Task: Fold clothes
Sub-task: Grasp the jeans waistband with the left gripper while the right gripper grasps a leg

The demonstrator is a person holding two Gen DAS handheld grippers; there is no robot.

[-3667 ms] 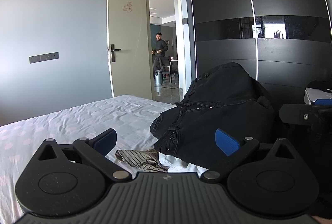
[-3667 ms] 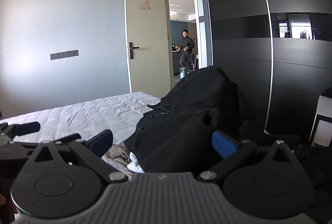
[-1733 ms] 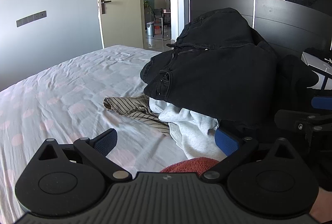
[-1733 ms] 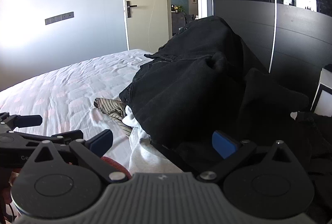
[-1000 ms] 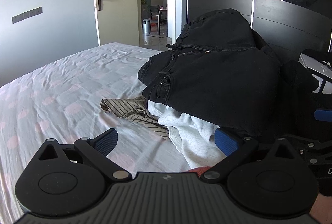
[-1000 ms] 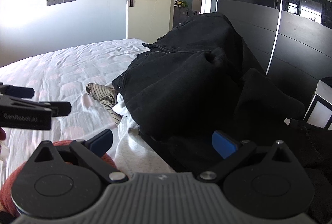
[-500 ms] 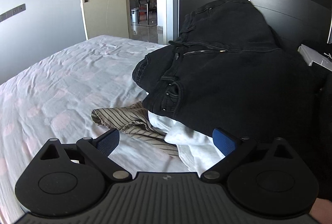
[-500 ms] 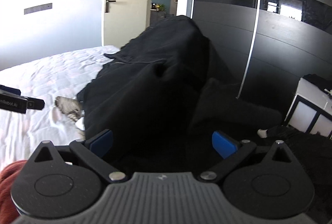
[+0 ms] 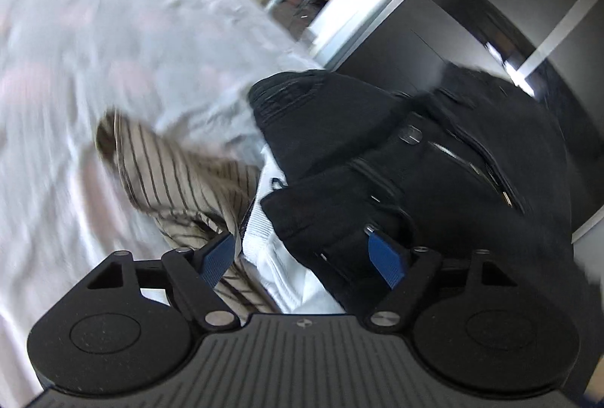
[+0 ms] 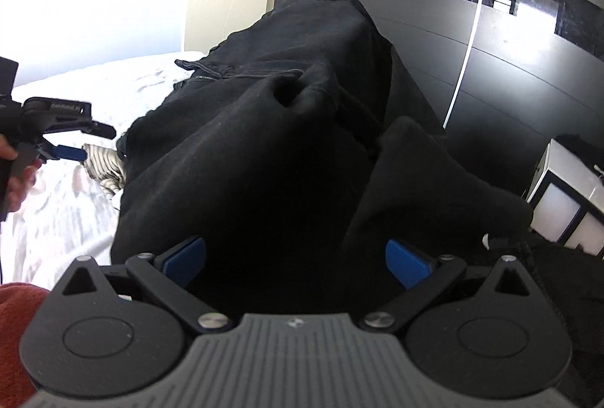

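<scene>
Since half a second ago the left gripper (image 9: 304, 258) has rolled and dropped close to the pile of clothes. In the left wrist view its jaws are closing but still apart, gripping nothing, over one striped beige shirt (image 9: 177, 177), one white ribbed garment (image 9: 281, 257) and one pair of black jeans (image 9: 415, 173) on the rumpled bed (image 9: 113, 30).

In the right wrist view the right gripper (image 10: 296, 262) is spread wide, released, above soft black cloth (image 10: 264, 162); the left gripper (image 10: 75, 143) hovers by the shirt (image 10: 104, 164).

Motion blur smears the bedsheet (image 9: 113, 30); black jeans (image 9: 415, 162) cover most of the white garment (image 9: 279, 257).
</scene>
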